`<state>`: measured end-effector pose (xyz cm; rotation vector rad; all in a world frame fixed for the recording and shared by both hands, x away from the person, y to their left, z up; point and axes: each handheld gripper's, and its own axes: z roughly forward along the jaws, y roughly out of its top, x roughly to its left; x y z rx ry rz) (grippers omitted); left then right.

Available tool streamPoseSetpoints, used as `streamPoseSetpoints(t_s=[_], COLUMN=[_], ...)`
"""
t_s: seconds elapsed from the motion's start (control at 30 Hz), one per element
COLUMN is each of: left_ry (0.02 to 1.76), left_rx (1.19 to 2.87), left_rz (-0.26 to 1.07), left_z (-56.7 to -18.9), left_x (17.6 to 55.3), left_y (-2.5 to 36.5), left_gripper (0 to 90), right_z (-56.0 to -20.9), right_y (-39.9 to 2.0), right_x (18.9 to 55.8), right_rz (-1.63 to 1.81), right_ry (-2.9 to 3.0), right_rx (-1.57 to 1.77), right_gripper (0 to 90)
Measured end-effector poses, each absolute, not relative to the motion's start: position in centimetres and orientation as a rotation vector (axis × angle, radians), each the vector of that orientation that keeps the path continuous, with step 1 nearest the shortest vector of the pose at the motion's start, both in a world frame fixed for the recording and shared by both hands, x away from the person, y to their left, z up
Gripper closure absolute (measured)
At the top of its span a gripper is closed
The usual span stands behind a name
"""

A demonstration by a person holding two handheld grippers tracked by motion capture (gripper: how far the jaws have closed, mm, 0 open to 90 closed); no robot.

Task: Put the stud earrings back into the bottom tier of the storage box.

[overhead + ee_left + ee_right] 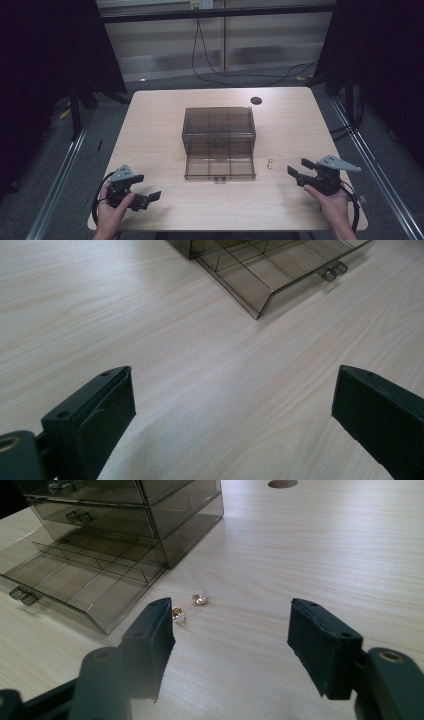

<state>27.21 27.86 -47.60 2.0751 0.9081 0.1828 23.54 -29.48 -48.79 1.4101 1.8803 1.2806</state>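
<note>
earrings [189, 607], two tiny gold pieces, lay mid-frame beside the open drawer [80, 587]; light, slippery, i'd judge, so pinch one across its body. your right gripper [232, 647] and left gripper [232, 410] had jaws apart.

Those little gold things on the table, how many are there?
2. Both small gold pieces lie on the bare table, side by side, just right of the smoky drawer box's open bottom drawer. None in the drawer's compartments.
</note>
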Motion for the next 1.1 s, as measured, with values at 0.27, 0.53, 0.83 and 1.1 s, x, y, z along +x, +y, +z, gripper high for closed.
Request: streamPoseSetpoints(t_s=[0.27,0.53,0.83,1.1], left_ry=[0.918,0.912,0.910,0.902], left_rx=[2.078,2.082,2.086,2.084], left_rz=[0.184,0.174,0.172,0.175], left_z=[-47.7,-47.7,-47.8,-47.7], left_x=[27.4,27.4,27.5,27.4], left_y=[27.7,27.6,27.5,27.5], left_gripper=[3.7,3.7,3.6,3.7], right_z=[-48.4,-48.4,-48.4,-48.0], right_y=[-29.7,-29.4,-27.6,-27.1], right_x=[23.6,24.0,24.6,25.2], right_rz=[1.288,1.244,1.158,1.137], right_ry=[1.915,1.991,2.143,2.237], right_rx=[1.425,1.466,1.398,1.372], right_gripper=[42.5,41.3,48.1,53.2])
